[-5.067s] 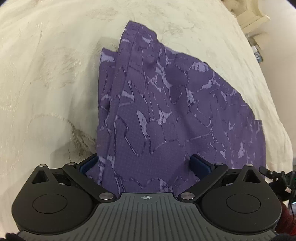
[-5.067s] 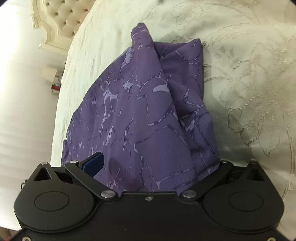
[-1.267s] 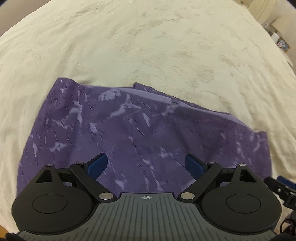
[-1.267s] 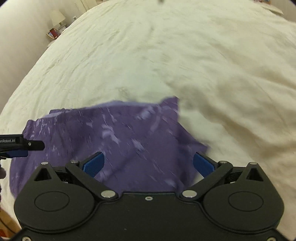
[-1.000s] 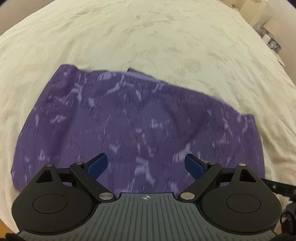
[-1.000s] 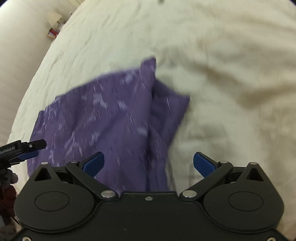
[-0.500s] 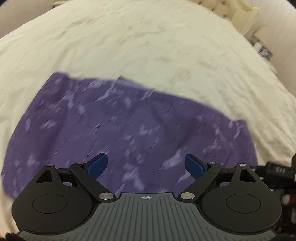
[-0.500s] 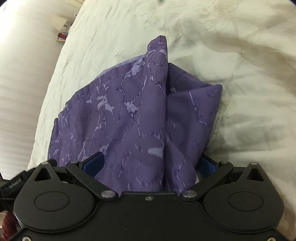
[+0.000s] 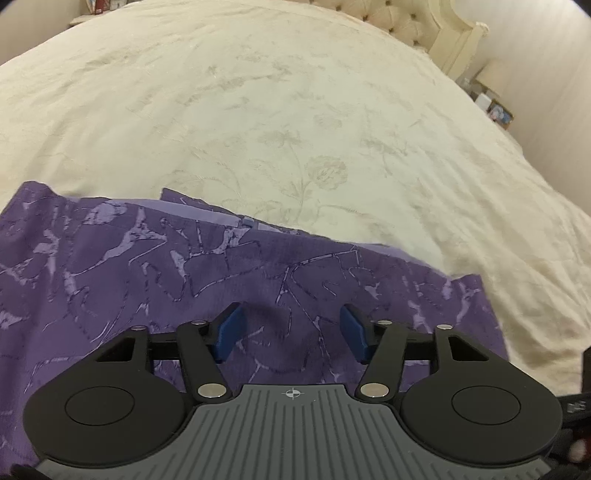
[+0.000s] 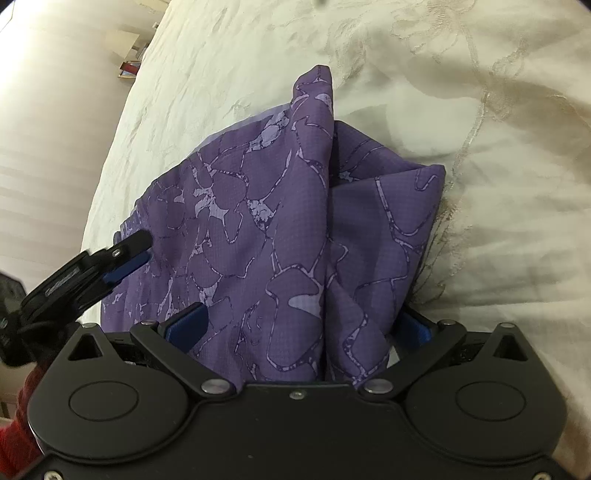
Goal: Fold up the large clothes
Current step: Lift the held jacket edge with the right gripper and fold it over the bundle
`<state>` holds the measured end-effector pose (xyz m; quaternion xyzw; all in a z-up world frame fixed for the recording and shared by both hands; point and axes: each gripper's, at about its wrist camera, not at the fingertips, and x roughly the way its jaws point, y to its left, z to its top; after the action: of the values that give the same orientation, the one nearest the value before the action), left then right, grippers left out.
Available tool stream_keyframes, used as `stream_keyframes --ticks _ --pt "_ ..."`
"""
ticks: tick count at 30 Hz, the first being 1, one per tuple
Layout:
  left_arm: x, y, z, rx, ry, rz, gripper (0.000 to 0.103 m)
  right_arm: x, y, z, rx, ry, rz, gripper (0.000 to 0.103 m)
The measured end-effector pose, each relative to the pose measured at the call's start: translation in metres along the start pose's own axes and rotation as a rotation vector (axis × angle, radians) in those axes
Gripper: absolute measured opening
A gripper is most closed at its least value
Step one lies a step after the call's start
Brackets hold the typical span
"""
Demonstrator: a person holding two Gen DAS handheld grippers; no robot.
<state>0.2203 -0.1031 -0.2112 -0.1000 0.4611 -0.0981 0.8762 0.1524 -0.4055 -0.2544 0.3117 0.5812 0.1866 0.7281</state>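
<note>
A purple garment with a pale crackle print (image 9: 155,273) lies folded on a cream bedspread (image 9: 295,110). My left gripper (image 9: 291,332) is over its near part, jaws partly closed with nothing between the blue pads (image 9: 227,330). In the right wrist view the garment (image 10: 280,221) bunches up in a ridge between the wide-open jaws of my right gripper (image 10: 299,328); the cloth lies in the gap and covers most of the right pad. The left gripper's fingers (image 10: 122,254) show there at the garment's left edge.
The embroidered bedspread (image 10: 498,184) covers the whole bed. A tufted cream headboard (image 9: 424,22) stands at the far end. A nightstand with small items (image 9: 491,107) is beside the bed at the far right. A wall runs along the left in the right wrist view.
Both grippers let go of the garment's corners seconds ago. In the last second the right gripper came down over the garment's bunched end, and the left gripper's jaws narrowed.
</note>
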Motion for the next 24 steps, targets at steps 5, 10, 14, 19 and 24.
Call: stream_keyframes --ticks 5,10,14,19,24 --pt "0.017 0.007 -0.002 -0.003 0.015 -0.016 0.051 -0.002 -0.002 0.001 -0.012 0.017 0.025 0.103" --pt "0.022 0.014 -0.008 -0.023 0.008 -0.034 0.051 -0.005 -0.005 0.004 0.002 0.052 0.071 0.062" --pt "0.02 0.015 -0.008 -0.043 0.005 -0.033 0.051 -0.01 -0.003 0.004 0.002 0.063 0.098 0.046" --pt "-0.002 0.018 -0.01 -0.117 -0.036 -0.071 0.048 -0.018 0.003 0.004 -0.008 0.06 0.106 0.04" --pt "-0.031 0.024 -0.034 -0.21 -0.067 -0.155 0.048 -0.023 0.007 0.005 -0.022 0.058 0.115 0.038"
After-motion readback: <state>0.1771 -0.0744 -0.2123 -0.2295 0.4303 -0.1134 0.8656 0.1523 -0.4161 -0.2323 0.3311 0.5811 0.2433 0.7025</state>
